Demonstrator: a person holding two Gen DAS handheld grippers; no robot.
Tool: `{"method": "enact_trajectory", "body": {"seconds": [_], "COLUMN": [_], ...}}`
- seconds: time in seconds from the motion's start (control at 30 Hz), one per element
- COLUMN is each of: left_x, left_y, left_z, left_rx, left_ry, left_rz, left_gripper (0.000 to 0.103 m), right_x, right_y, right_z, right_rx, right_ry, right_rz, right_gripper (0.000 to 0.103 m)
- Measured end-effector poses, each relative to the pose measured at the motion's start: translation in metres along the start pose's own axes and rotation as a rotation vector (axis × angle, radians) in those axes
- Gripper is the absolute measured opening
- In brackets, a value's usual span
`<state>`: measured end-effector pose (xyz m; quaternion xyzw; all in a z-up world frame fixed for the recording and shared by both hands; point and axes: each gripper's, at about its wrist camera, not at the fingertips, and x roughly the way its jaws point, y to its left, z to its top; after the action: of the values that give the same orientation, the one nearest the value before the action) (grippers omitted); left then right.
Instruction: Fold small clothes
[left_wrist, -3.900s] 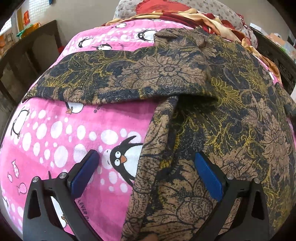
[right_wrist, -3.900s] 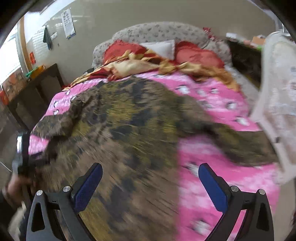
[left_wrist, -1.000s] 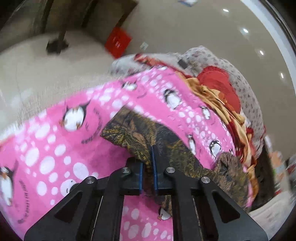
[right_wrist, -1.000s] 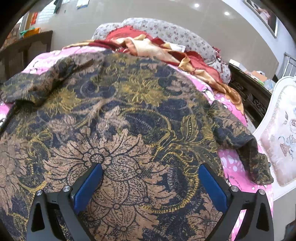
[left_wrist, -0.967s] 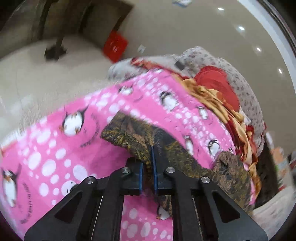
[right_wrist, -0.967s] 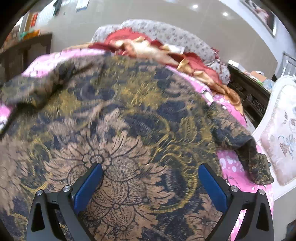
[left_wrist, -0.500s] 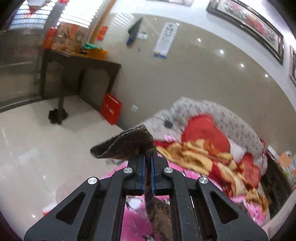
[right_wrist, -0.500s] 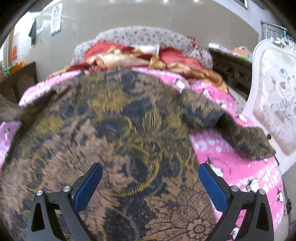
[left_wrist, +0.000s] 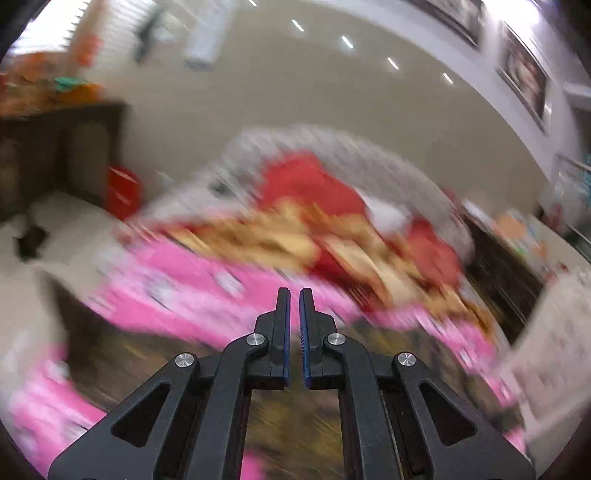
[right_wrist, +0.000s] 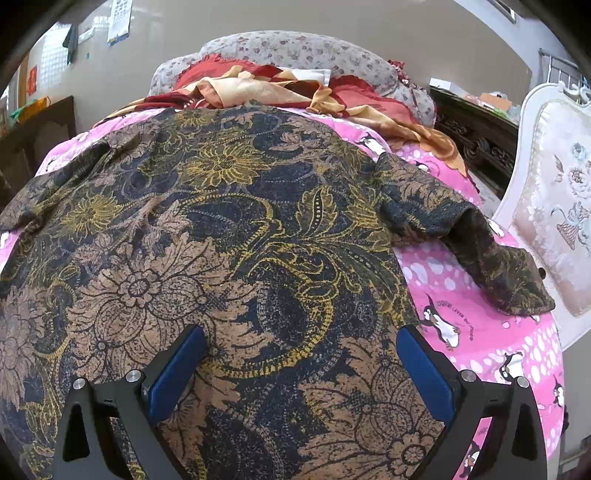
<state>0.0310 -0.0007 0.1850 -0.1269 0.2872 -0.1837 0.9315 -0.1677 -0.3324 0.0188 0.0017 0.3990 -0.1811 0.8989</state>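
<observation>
Left gripper (left_wrist: 294, 295) raised over the pink sheet (left_wrist: 177, 291) and tilted a little downward toward the blurred pillows, jaws pinched together with only a thin slit between the blue pads and no cloth visible in it. Right gripper (right_wrist: 301, 345) angled steeply down over the middle of the shirt (right_wrist: 229, 236), jaws spread wide, gripping nothing. Shirt spread flat across the bed, its right sleeve (right_wrist: 480, 243) lying out toward the white chair (right_wrist: 554, 206).
</observation>
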Motion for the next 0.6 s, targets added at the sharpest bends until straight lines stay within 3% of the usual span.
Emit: {"method": "enact_trajectory", "body": {"seconds": [0.13,0.2,0.33,0.4,0.47,0.53,0.6], "left_x": [0.031,0.033,0.01,-0.008,-0.031,-0.056,-0.072], "left_y": [-0.025,-0.01,0.043,0.079,0.122,0.169,0.225], "left_z": [-0.065,-0.092,-0.093,-0.081,-0.073,-0.061,-0.062], "left_rx": [0.034,-0.009,-0.065,-0.108,-0.184,-0.33,-0.556], "left_ry": [0.163,0.234,0.244,0.235,0.18,0.095,0.056], "left_rz": [-0.021,-0.001,0.087,0.139,0.191,0.241,0.23], "left_gripper": [0.004,0.004,0.007,0.025,0.068,0.075,0.075], "right_x": [0.002,0.004,0.005,0.005,0.005,0.005,0.005], "right_y": [-0.003,-0.003,-0.001,0.0,0.0,0.0,0.0], "right_z": [0.0,0.0,0.0,0.0,0.0,0.0,0.0], "right_rx": [0.013,0.012,0.003,-0.001,-0.001,-0.003,-0.004], "right_ry": [0.01,0.024,0.027,0.025,0.024,0.025,0.024], "right_rz": [0.014,0.016,0.008,0.004,0.004,0.003,0.002], "right_gripper": [0.103,0.103,0.103,0.103,0.103,0.103,0.103]}}
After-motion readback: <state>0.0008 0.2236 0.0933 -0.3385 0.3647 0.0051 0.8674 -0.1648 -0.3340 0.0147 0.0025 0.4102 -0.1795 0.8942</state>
